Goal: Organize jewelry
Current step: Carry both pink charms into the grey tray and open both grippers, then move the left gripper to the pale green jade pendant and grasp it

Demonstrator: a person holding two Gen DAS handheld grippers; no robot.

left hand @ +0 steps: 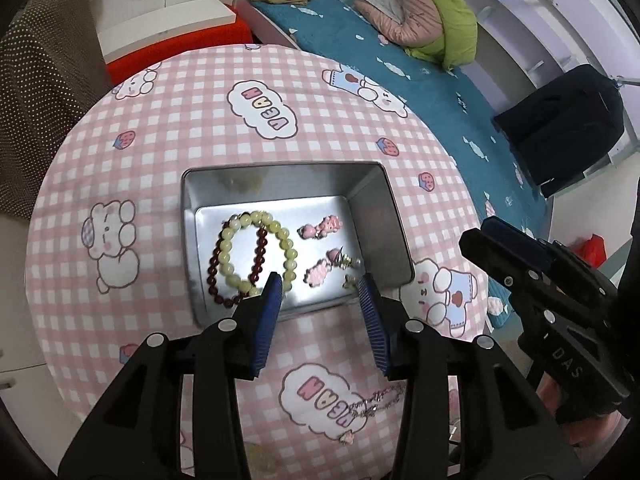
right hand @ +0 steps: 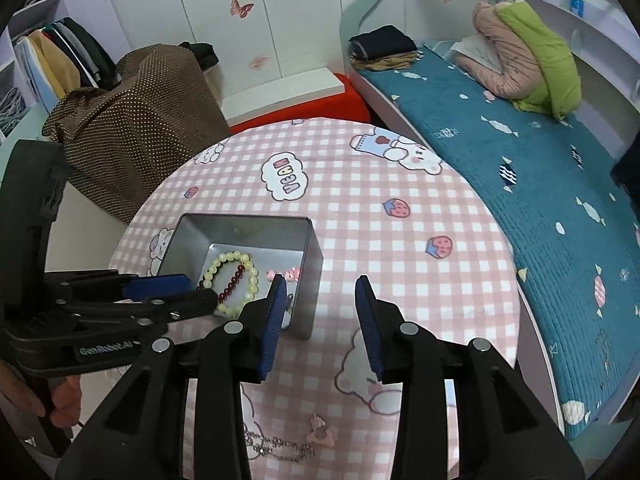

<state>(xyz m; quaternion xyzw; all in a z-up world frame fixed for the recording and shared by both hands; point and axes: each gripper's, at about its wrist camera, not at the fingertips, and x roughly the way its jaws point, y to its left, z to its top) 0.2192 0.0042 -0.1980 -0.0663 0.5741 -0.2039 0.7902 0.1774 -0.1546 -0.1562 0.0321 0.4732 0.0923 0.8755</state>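
Both grippers' fingers (left hand: 274, 292) are standing spread, empty; bracelets (left hand: 248, 256) are lying in the tin (left hand: 372, 216), necklace (right hand: 276, 448) waiting outside.

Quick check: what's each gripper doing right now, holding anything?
Left gripper: open, nothing between its fingers, above the near edge of the metal tin.
Right gripper: open, empty, over the tablecloth beside the tin.

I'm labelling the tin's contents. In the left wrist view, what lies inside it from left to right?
Dark red bead bracelet, pale yellow bead bracelet, then the pink charms, all inside the metal tin.
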